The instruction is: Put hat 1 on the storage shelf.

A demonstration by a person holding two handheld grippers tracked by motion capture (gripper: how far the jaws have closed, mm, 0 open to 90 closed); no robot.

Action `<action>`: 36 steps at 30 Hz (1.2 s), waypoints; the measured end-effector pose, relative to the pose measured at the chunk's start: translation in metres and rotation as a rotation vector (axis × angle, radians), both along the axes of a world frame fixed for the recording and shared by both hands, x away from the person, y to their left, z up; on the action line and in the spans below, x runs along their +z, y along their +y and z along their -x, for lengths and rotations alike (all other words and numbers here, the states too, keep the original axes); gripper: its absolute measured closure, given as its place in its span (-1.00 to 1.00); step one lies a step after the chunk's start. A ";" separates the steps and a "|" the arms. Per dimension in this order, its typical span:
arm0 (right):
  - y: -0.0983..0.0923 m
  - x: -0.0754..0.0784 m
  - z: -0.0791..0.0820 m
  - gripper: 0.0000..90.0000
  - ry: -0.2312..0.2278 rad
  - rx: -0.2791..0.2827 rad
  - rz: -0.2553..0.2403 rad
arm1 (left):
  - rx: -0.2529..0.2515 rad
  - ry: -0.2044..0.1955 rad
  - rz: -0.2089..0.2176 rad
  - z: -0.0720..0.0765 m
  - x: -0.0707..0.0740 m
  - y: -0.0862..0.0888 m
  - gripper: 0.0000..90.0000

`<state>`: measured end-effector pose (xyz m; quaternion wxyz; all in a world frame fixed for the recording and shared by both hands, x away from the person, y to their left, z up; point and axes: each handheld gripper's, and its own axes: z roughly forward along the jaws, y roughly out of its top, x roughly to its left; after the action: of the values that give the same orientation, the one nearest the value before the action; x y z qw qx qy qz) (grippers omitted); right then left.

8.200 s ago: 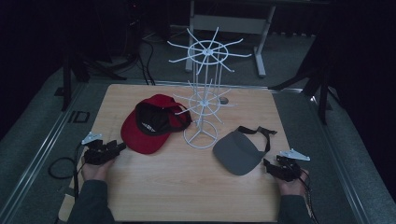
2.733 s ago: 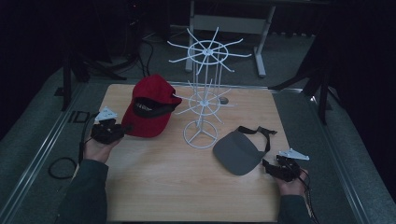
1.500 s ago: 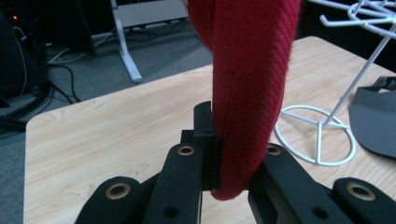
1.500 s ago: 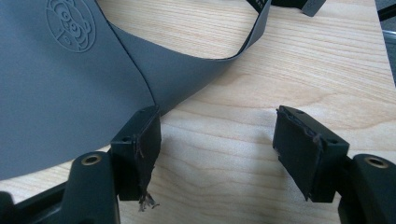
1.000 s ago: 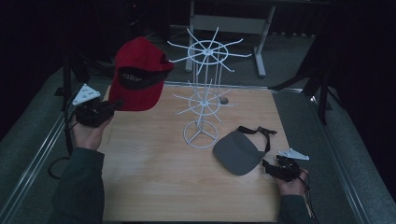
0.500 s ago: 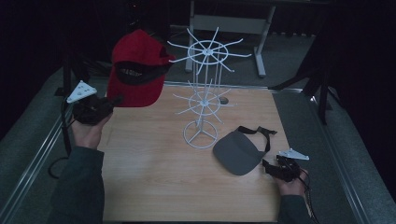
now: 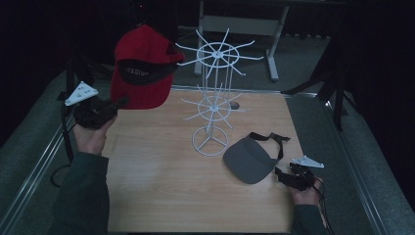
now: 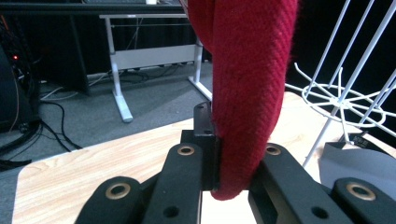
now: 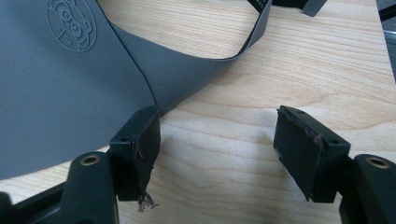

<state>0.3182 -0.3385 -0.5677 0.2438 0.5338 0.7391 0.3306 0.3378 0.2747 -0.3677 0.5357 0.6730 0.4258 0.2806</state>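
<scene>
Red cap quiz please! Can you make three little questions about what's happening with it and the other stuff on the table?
1. True or false: the left gripper is shut on the red cap.
2. What lies on the table beside the open right gripper? A) grey visor B) mug C) book
3. What white thing stands at the table's middle?

Key:
1. True; the cap is held up in the air.
2. A, the grey visor.
3. The wire hat rack.
</scene>
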 end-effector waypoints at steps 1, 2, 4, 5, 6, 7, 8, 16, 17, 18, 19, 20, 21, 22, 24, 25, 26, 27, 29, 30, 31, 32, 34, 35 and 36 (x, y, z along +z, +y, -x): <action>0.000 0.000 0.000 -0.30 0.000 0.000 -0.001 | -0.001 -0.003 0.003 0.000 0.001 0.000 0.91; 0.000 0.000 0.000 -0.30 0.000 0.000 0.000 | -0.001 -0.004 -0.001 0.000 0.002 0.000 0.91; 0.000 0.000 0.000 -0.30 0.000 0.000 -0.001 | -0.002 -0.007 -0.001 0.001 0.004 -0.001 0.91; 0.000 0.000 0.000 -0.30 0.000 0.000 -0.001 | -0.002 -0.011 -0.005 0.001 0.005 -0.001 0.91; 0.000 0.000 0.000 -0.30 0.000 0.000 -0.001 | -0.002 -0.012 -0.011 0.001 0.006 -0.002 0.91; 0.000 0.000 0.000 -0.30 0.001 -0.001 -0.001 | -0.004 -0.014 -0.013 0.002 0.007 -0.002 0.91; 0.000 0.000 0.000 -0.30 0.001 -0.001 -0.001 | -0.004 -0.016 -0.013 0.002 0.008 -0.002 0.91; 0.000 0.000 0.000 -0.30 0.001 -0.001 -0.001 | 0.007 -0.027 0.000 0.002 0.013 -0.003 0.91; 0.000 0.000 0.000 -0.30 0.001 -0.001 -0.001 | 0.010 -0.031 0.007 0.002 0.014 -0.004 0.91; 0.000 0.000 0.000 -0.30 0.001 0.000 -0.002 | 0.011 -0.031 0.009 0.002 0.015 -0.004 0.91; 0.000 0.000 0.000 -0.30 0.001 0.000 -0.002 | 0.009 -0.033 0.014 0.002 0.016 -0.005 0.91; 0.000 0.000 0.000 -0.30 0.001 -0.001 -0.001 | 0.006 -0.034 0.015 0.001 0.017 -0.005 0.91; 0.000 0.000 0.000 -0.30 0.001 -0.001 -0.001 | 0.001 -0.033 0.016 0.001 0.018 -0.005 0.91; 0.000 0.000 0.000 -0.30 0.001 -0.001 -0.001 | 0.000 -0.034 0.012 0.001 0.019 -0.006 0.91; 0.000 0.000 0.000 -0.30 0.001 -0.001 -0.001 | -0.004 -0.034 0.009 0.002 0.020 -0.007 0.91; 0.000 0.000 0.000 -0.30 0.001 -0.001 -0.002 | -0.005 -0.039 0.008 0.002 0.021 -0.008 0.91; 0.000 0.000 0.000 -0.30 0.001 -0.001 -0.002 | -0.006 -0.040 0.011 0.002 0.022 -0.008 0.91; 0.000 0.000 0.000 -0.30 0.001 0.000 -0.001 | -0.007 -0.041 0.016 0.002 0.022 -0.008 0.91; 0.000 0.000 0.000 -0.30 0.001 0.000 -0.001 | -0.009 -0.042 0.032 0.002 0.022 -0.007 0.91; 0.000 0.000 0.000 -0.30 0.001 0.000 -0.001 | -0.009 -0.042 0.032 0.002 0.022 -0.007 0.91; 0.000 0.000 0.000 -0.30 0.001 0.000 -0.001 | -0.006 -0.044 0.042 0.003 0.023 -0.007 0.91; 0.000 0.000 0.000 -0.30 0.001 0.000 -0.001 | -0.009 -0.045 0.051 0.003 0.024 -0.006 0.91; 0.000 0.000 0.000 -0.30 0.001 -0.001 -0.001 | -0.013 -0.048 0.066 0.004 0.024 -0.006 0.91; 0.000 0.000 0.000 -0.30 0.001 -0.001 -0.001 | -0.017 -0.051 0.070 0.005 0.025 -0.006 0.91; 0.000 0.000 0.000 -0.30 0.001 -0.001 -0.001 | -0.017 -0.051 0.070 0.005 0.025 -0.006 0.91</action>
<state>0.3182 -0.3384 -0.5676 0.2431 0.5344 0.7390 0.3306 0.3333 0.2691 -0.3432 0.5722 0.6500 0.4157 0.2780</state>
